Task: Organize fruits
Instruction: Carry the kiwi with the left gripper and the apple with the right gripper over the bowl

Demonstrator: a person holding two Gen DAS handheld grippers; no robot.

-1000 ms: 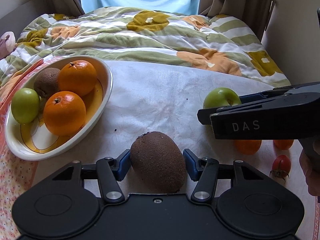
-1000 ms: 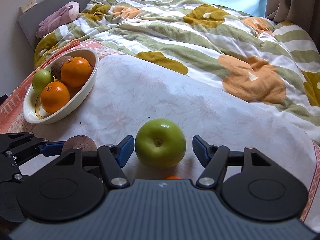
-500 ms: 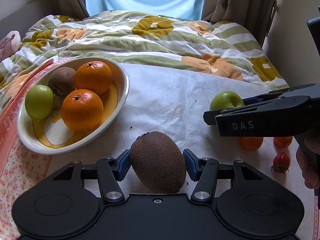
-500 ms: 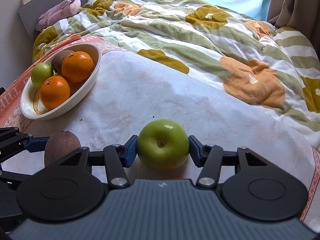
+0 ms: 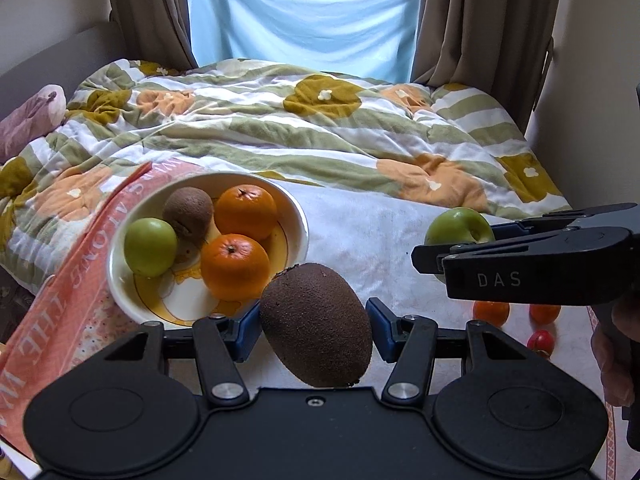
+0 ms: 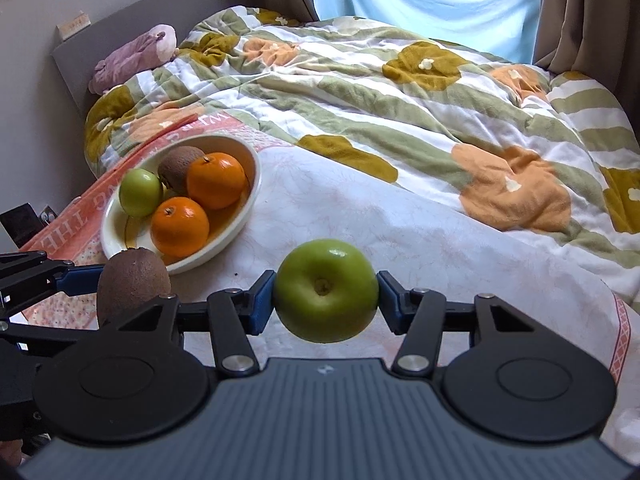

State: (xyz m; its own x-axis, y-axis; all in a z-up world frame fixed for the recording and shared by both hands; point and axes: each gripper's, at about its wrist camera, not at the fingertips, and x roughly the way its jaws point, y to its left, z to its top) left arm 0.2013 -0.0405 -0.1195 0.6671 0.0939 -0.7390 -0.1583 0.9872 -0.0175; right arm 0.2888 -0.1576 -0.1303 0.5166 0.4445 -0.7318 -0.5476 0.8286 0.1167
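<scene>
Bowl [image 5: 298, 216] with two oranges [image 5: 235, 266], apple [image 5: 150, 246], kiwi [image 5: 187, 211].

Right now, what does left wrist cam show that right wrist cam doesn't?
Left wrist only: loose small fruit and a tomato on the cloth below the right gripper, plus part of a hand.
Right wrist only: the wall left of the bed.
Both: bowl of fruit, kiwi clamped in the left gripper, green apple clamped in the right.

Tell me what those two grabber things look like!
Both are black plastic. The left gripper and the right gripper each have two thin arms with silver screws, round black discs and blue pads. The right one has a ribbed grey front and white letters, DAS, on its side.
</scene>
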